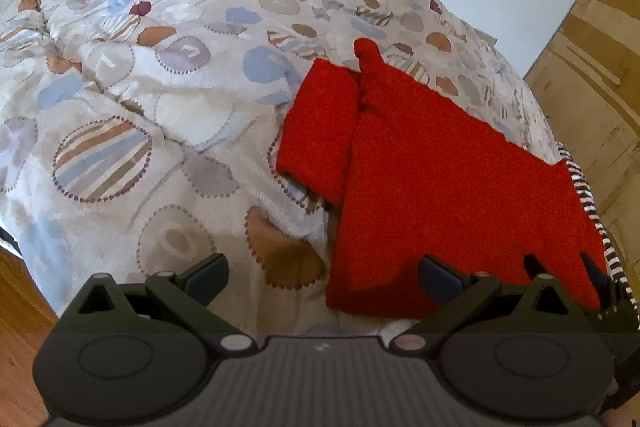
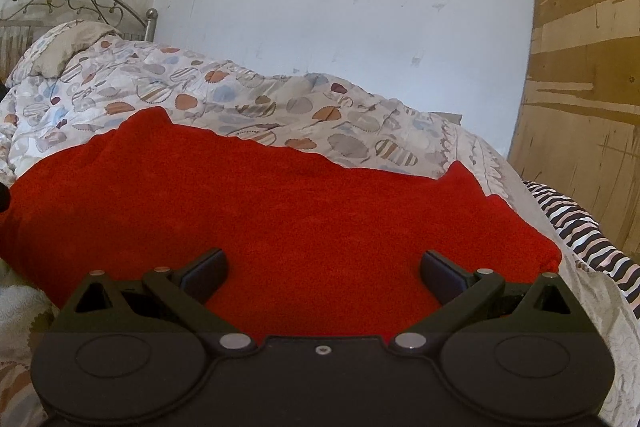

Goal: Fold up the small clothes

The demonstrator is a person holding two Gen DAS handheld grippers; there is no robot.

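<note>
The left gripper (image 1: pixel 323 277) fills the bottom of the left wrist view, its jaws spread wide with nothing between them, poised above the near edge of the patterned duvet (image 1: pixel 132 99). The red garment (image 1: pixel 440 187) lies flat at centre right, fuzzy and thick, one sleeve folded over at its left; its long axis runs from lower centre toward the upper middle of the frame. A striped cloth (image 1: pixel 592 203) peeks out at its right edge. In the right wrist view, the right gripper (image 2: pixel 323 273) is likewise spread and empty, low over the garment, which stretches across the frame's middle from left to right on the duvet.
</note>
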